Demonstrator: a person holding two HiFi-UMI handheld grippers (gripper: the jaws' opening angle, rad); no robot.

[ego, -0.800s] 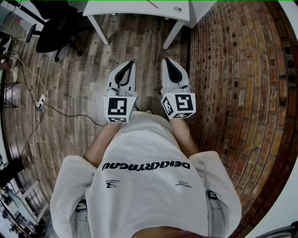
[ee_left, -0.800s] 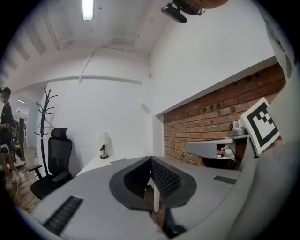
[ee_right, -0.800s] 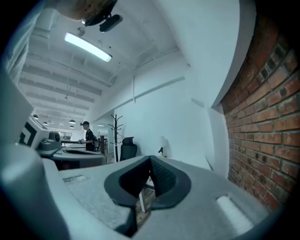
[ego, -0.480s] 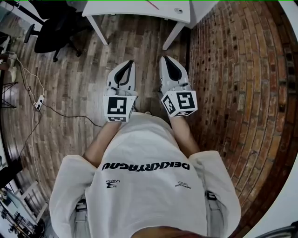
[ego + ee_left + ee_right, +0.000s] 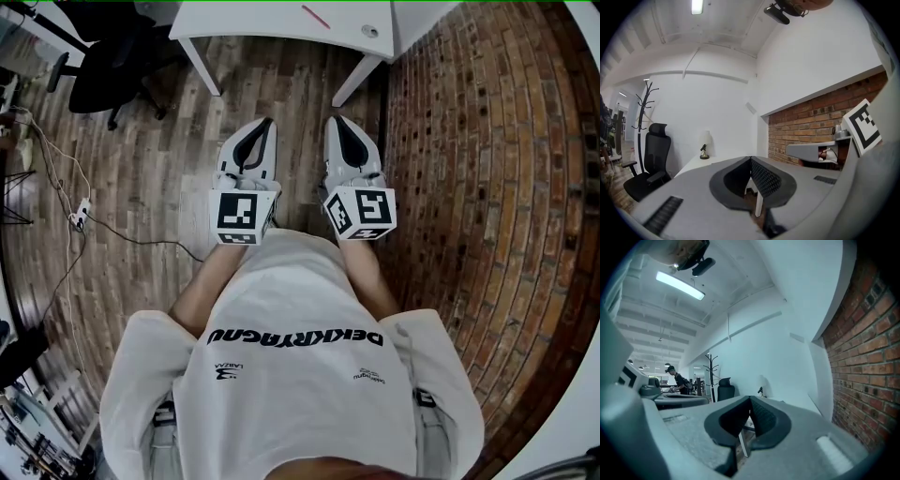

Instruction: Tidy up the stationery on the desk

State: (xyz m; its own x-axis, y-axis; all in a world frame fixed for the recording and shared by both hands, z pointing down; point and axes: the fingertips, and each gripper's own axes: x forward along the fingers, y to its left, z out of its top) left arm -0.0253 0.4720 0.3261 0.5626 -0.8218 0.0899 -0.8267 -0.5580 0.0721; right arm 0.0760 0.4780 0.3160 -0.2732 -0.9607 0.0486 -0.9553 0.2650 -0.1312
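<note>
Well short of the counter, the left gripper and the right gripper were held level, side by side, the fingers of each pressed together with nothing between them. Farther on, the counter carried a slim red pen, lying aslant near its front edge, ahead of the gap between the two grippers, and a small round object by its right corner. The right gripper looked slightly nearer the pen.
</note>
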